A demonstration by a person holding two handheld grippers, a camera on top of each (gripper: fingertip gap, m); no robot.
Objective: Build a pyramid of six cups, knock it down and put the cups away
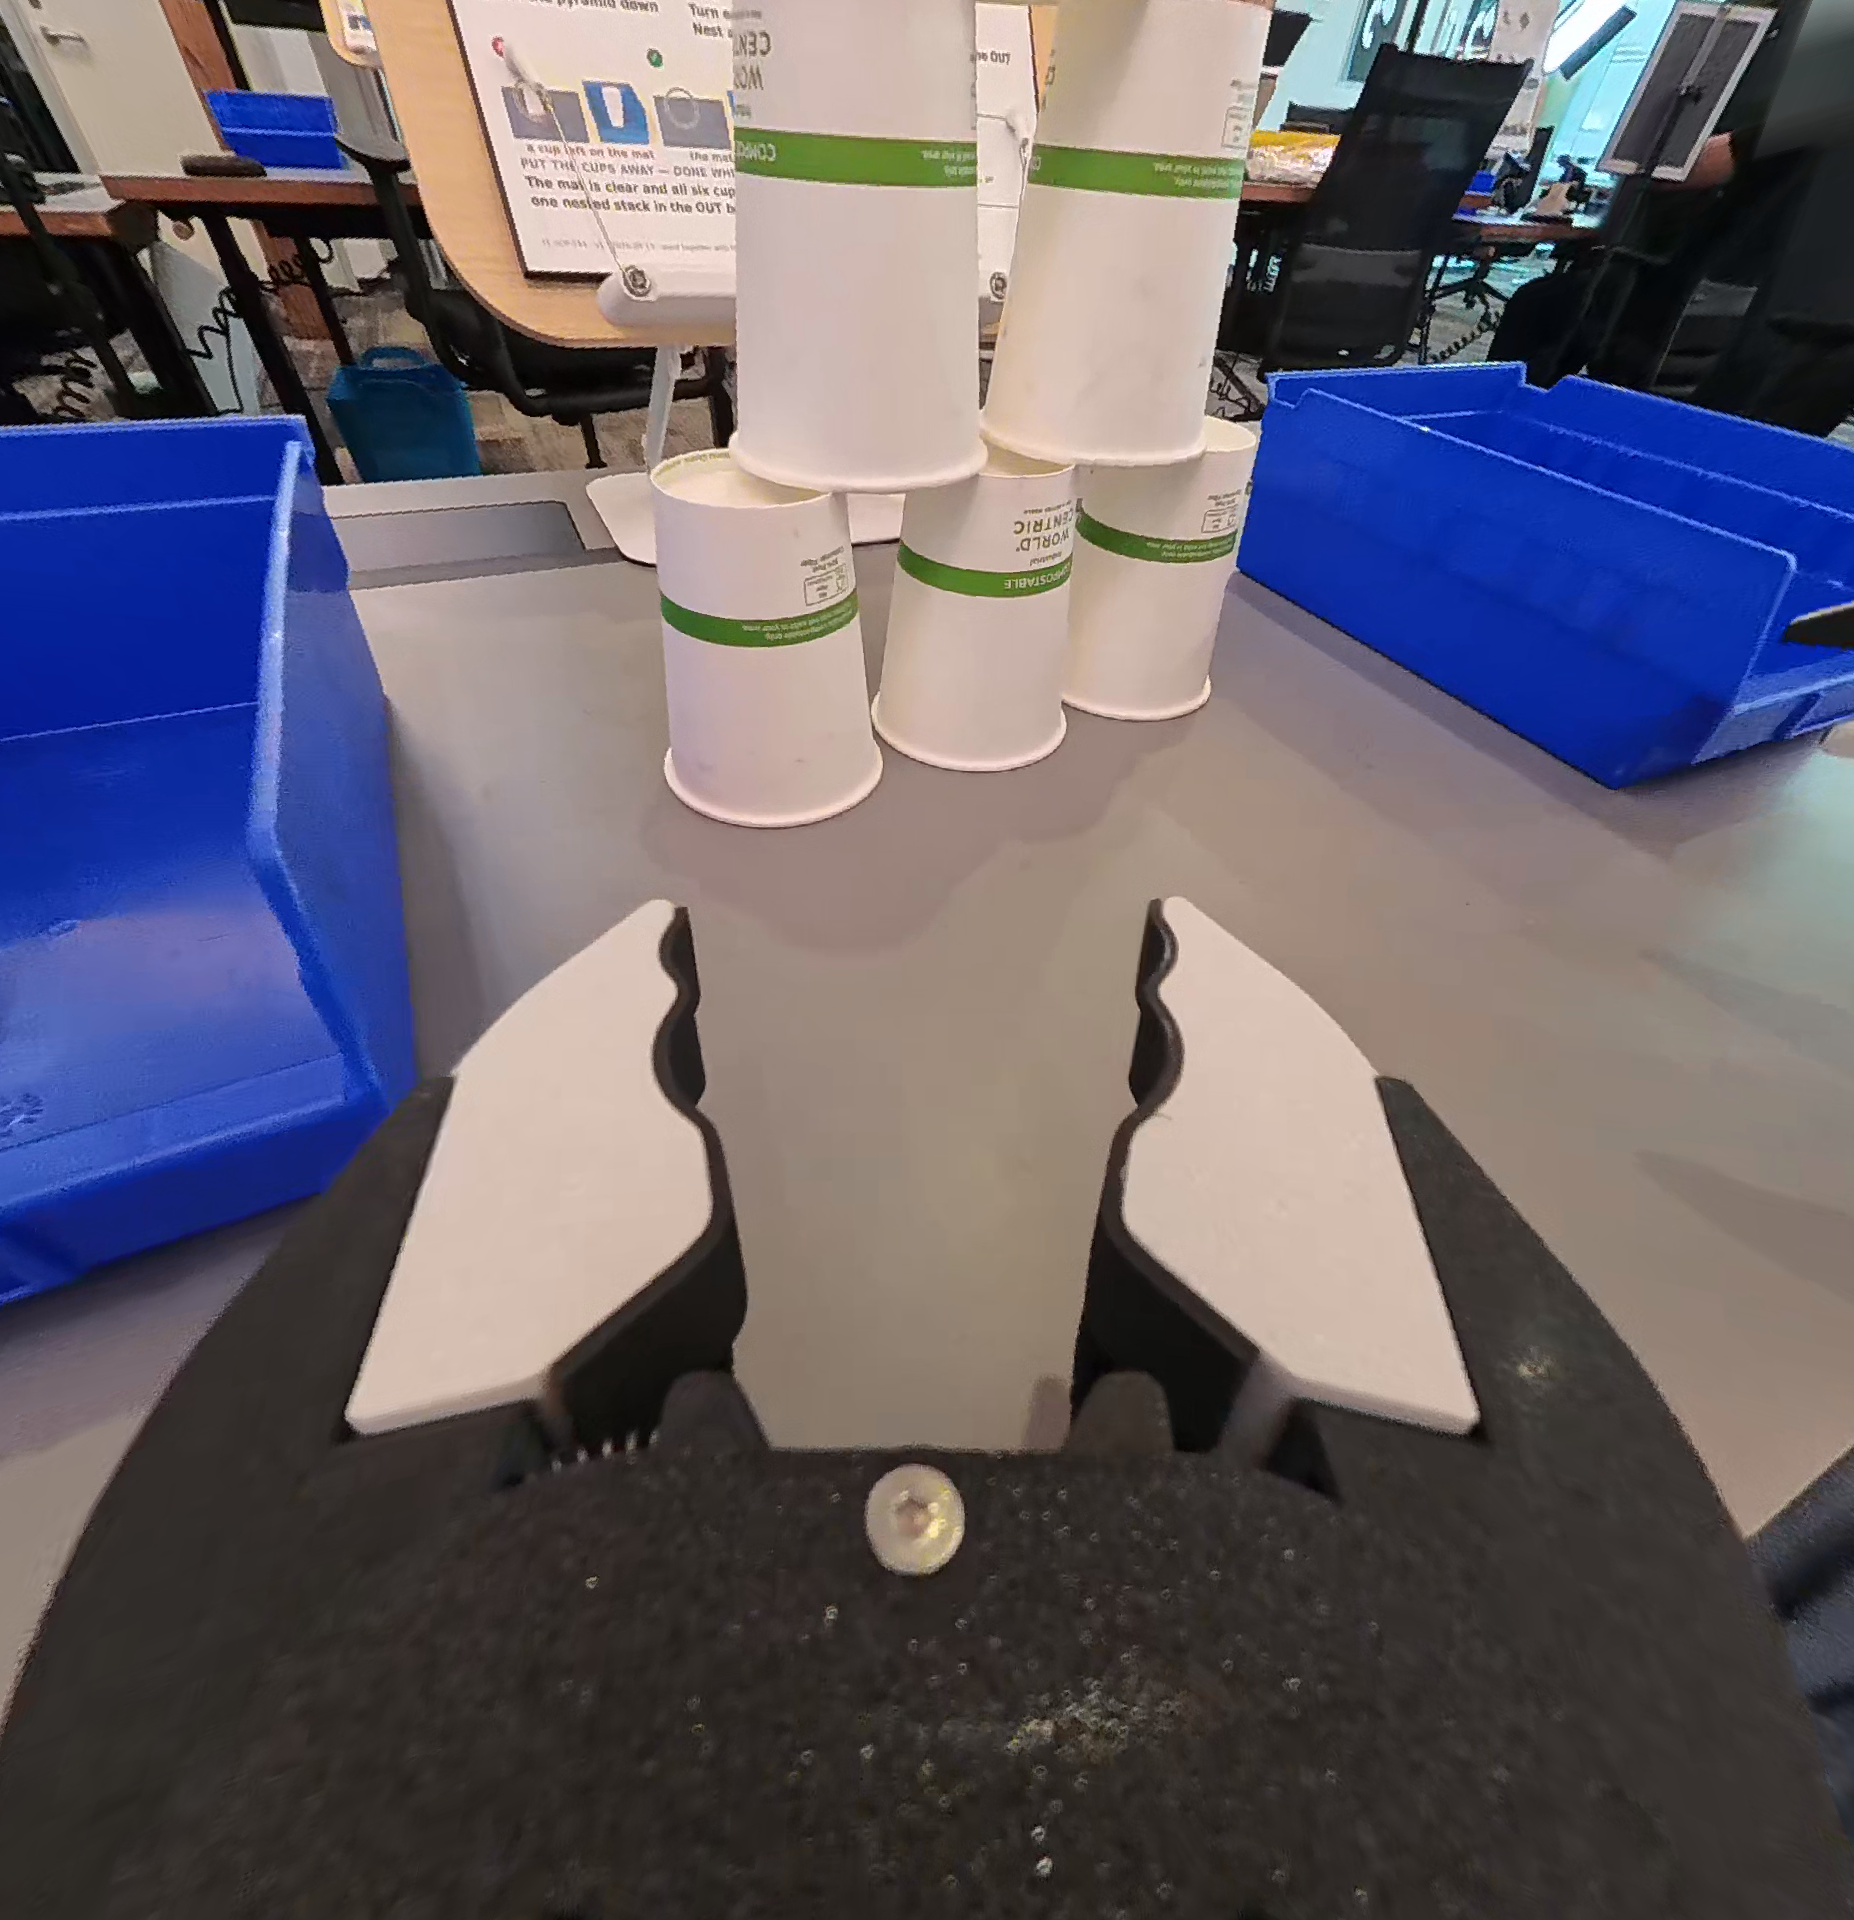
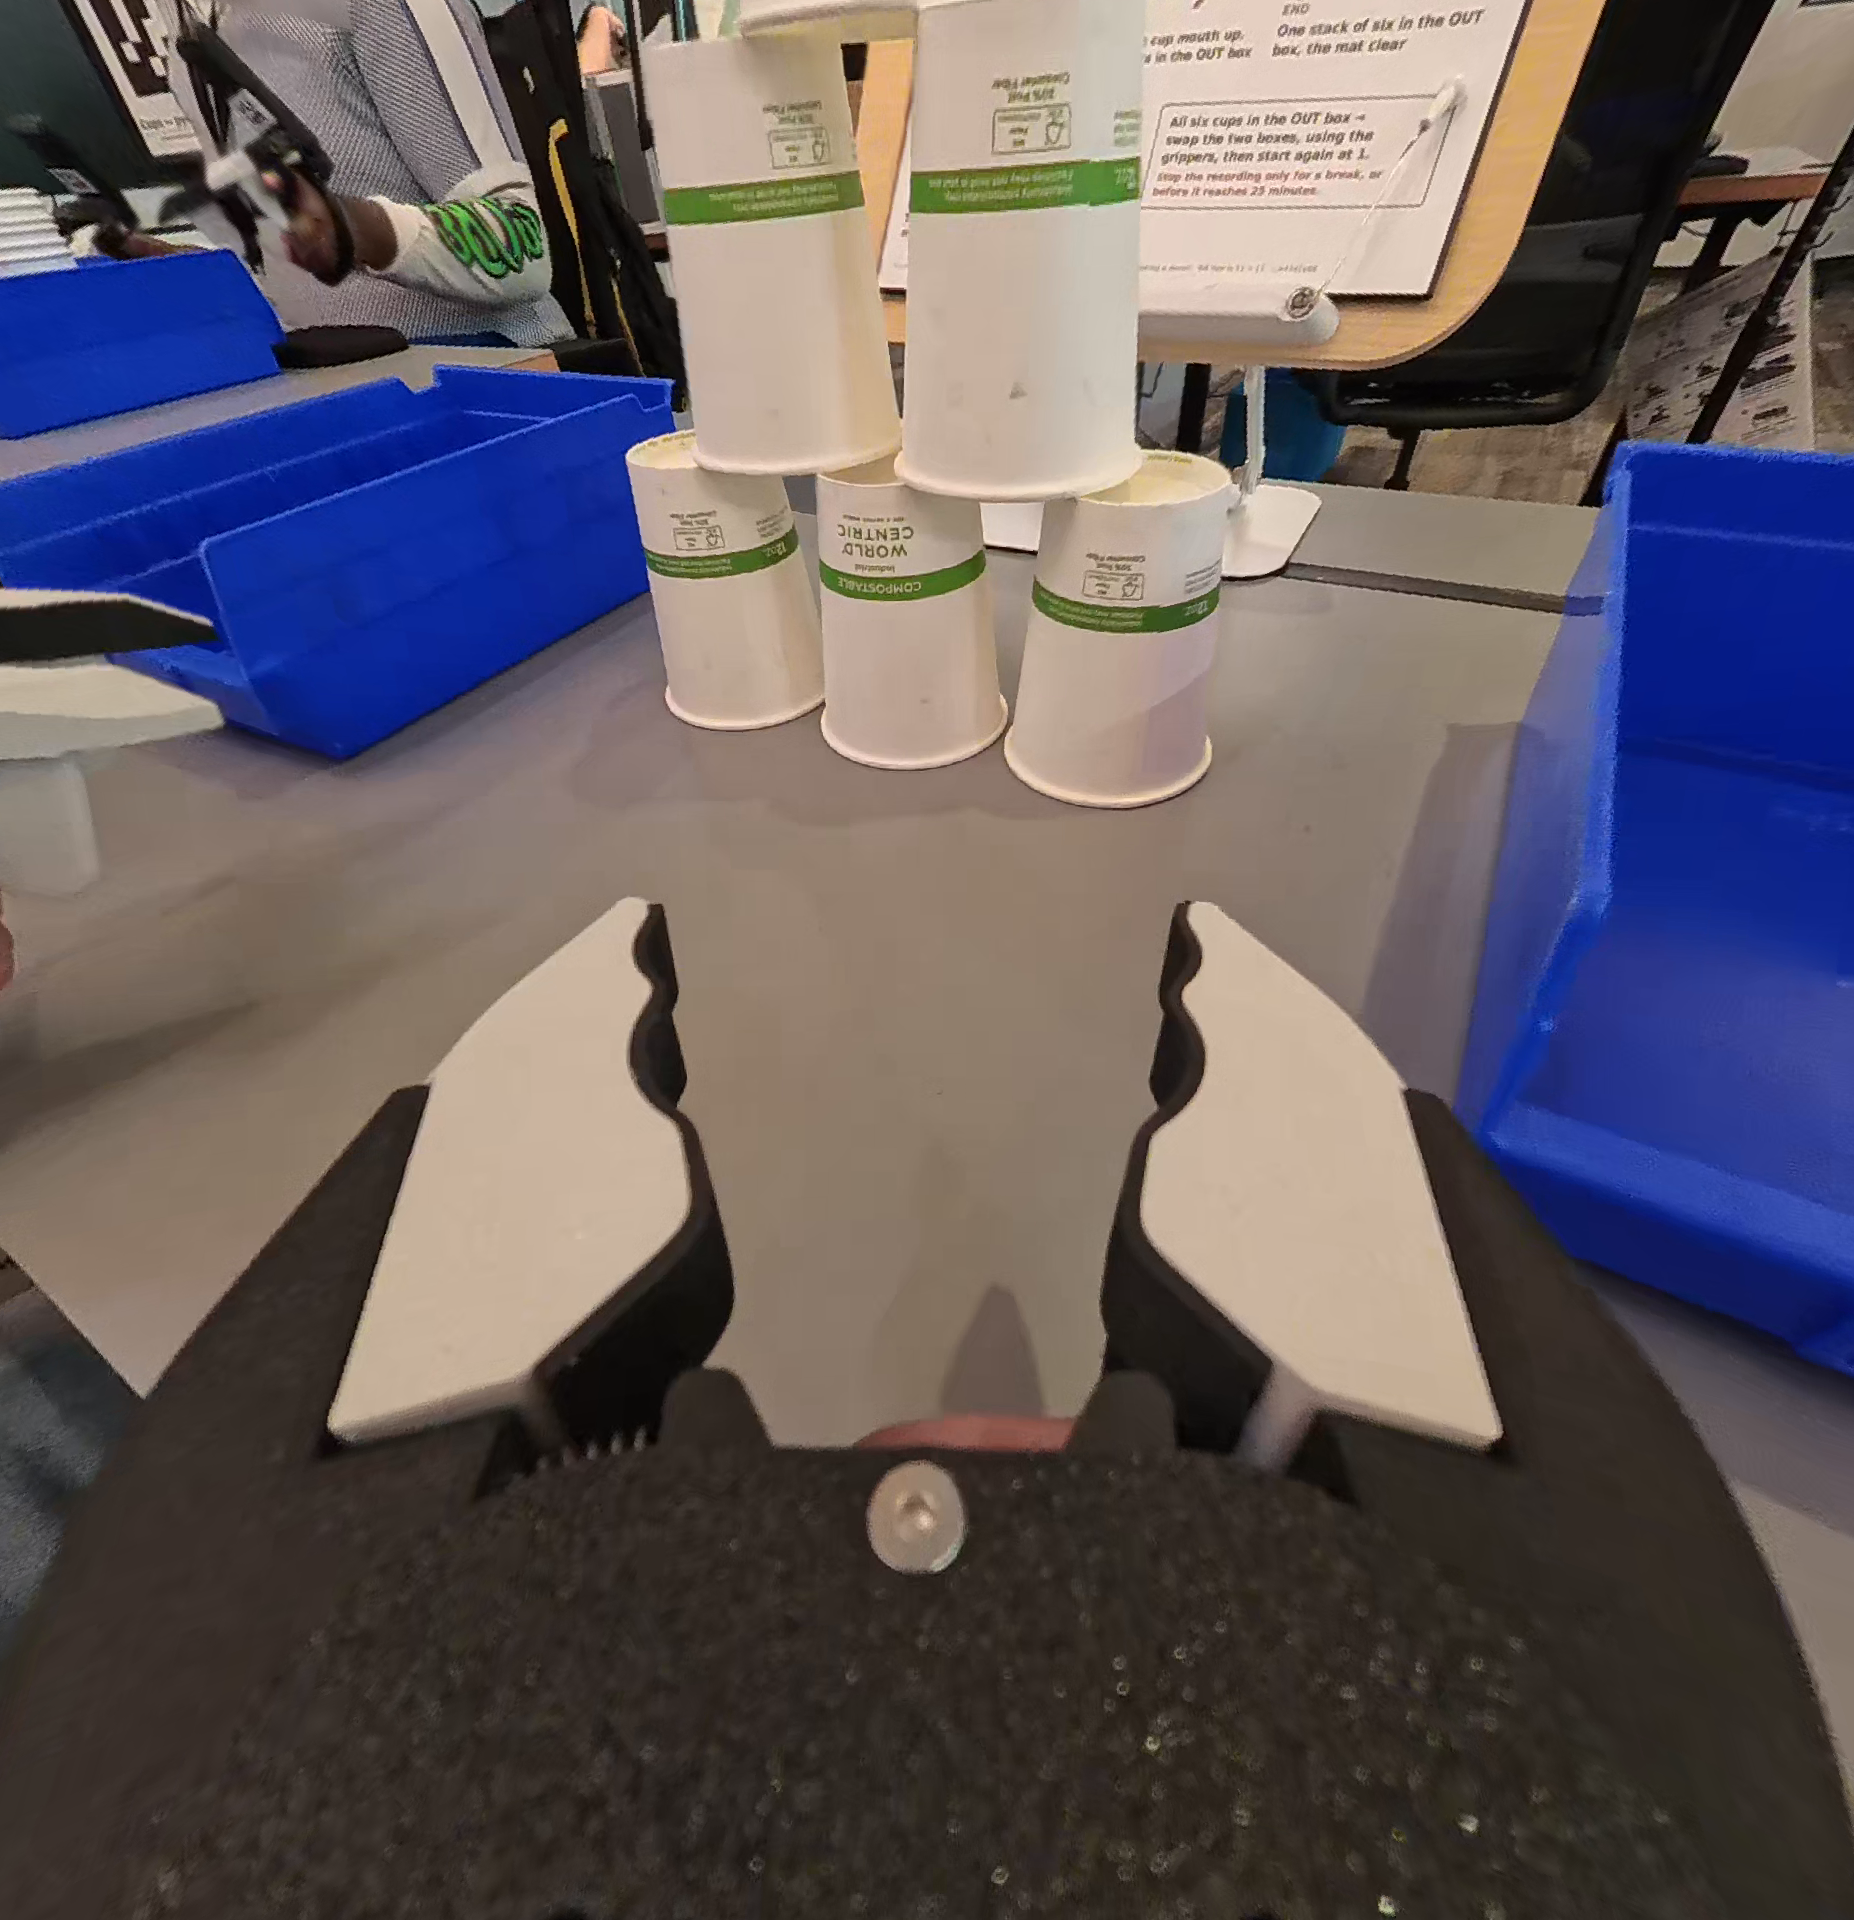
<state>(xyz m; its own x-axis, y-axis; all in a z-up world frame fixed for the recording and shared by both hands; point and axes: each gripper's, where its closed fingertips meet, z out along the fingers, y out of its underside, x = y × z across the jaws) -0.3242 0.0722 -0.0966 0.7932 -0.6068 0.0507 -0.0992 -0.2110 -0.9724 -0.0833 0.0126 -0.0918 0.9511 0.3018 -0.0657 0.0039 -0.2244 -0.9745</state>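
Observation:
White paper cups with a green band stand upside down as a pyramid on the grey mat (image 1: 1318, 935). Three form the bottom row (image 1: 970, 623) and two rest on them (image 1: 855, 291). In the right wrist view the bottom row (image 2: 907, 634) and second row (image 2: 1016, 291) show, and the rim of a top cup (image 2: 829, 16) is cut off by the frame's upper edge. My left gripper (image 1: 918, 925) is open and empty, short of the pyramid. My right gripper (image 2: 918, 925) is open and empty, also short of it. The left gripper's tip shows at the right wrist view's left edge (image 2: 92, 623).
A blue bin (image 1: 154, 831) stands left of the pyramid and another blue bin (image 1: 1546, 582) to the right; they also show in the right wrist view (image 2: 331, 561) (image 2: 1712, 935). An instruction board on a stand (image 1: 611, 156) is behind the cups. A person (image 2: 403, 229) is at the back left.

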